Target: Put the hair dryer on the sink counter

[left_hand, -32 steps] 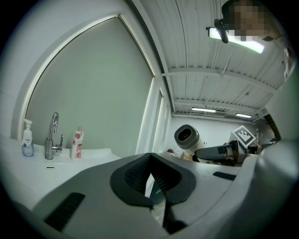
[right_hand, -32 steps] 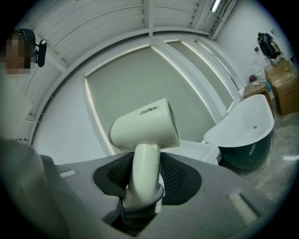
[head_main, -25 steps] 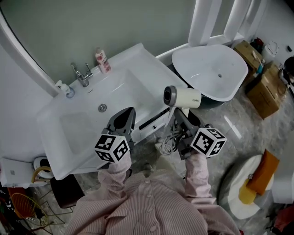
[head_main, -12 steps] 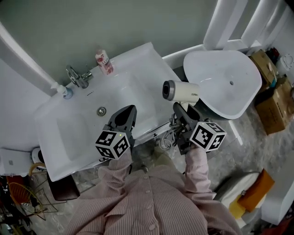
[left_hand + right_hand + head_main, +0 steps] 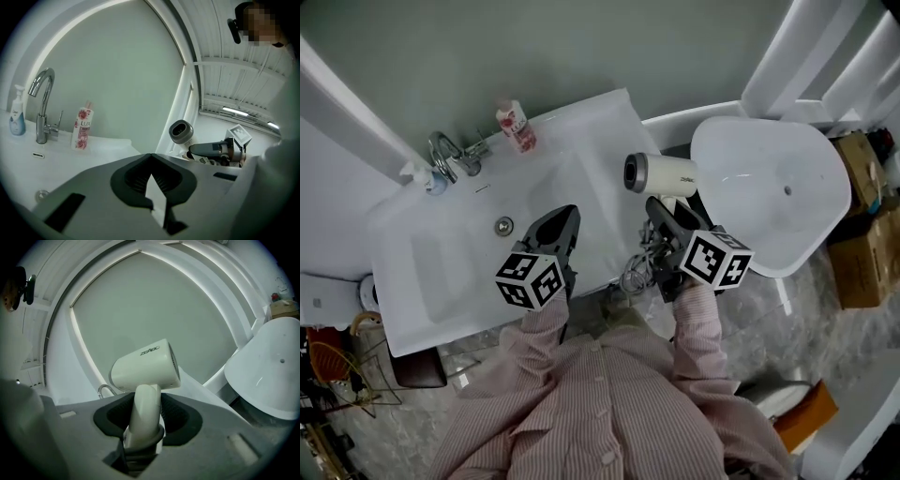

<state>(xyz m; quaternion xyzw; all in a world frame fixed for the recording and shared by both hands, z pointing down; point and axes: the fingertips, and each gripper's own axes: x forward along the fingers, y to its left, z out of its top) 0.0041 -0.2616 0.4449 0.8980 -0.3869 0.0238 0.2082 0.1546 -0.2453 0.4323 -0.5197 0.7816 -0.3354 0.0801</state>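
The white hair dryer [image 5: 661,175] is held up by its handle, barrel level, its grey nozzle end over the right edge of the white sink counter [image 5: 591,141]. My right gripper [image 5: 667,214] is shut on the handle; in the right gripper view the hair dryer [image 5: 147,364] rises from between the jaws of the right gripper [image 5: 146,404]. Its coiled cord [image 5: 639,272] hangs below. My left gripper [image 5: 562,220] hovers over the counter's front, shut and empty; the left gripper [image 5: 151,161] shows its tips together, with the hair dryer [image 5: 181,132] off to its right.
A chrome faucet [image 5: 450,155] and a pink bottle [image 5: 516,127] stand at the counter's back, with the basin [image 5: 459,253] in front. A white bathtub [image 5: 778,197] lies to the right. A cardboard box [image 5: 862,272] sits on the floor beyond it.
The right gripper has carried the hair dryer left and away from me, from beside the counter to over its right edge. The left gripper has stayed over the counter's front.
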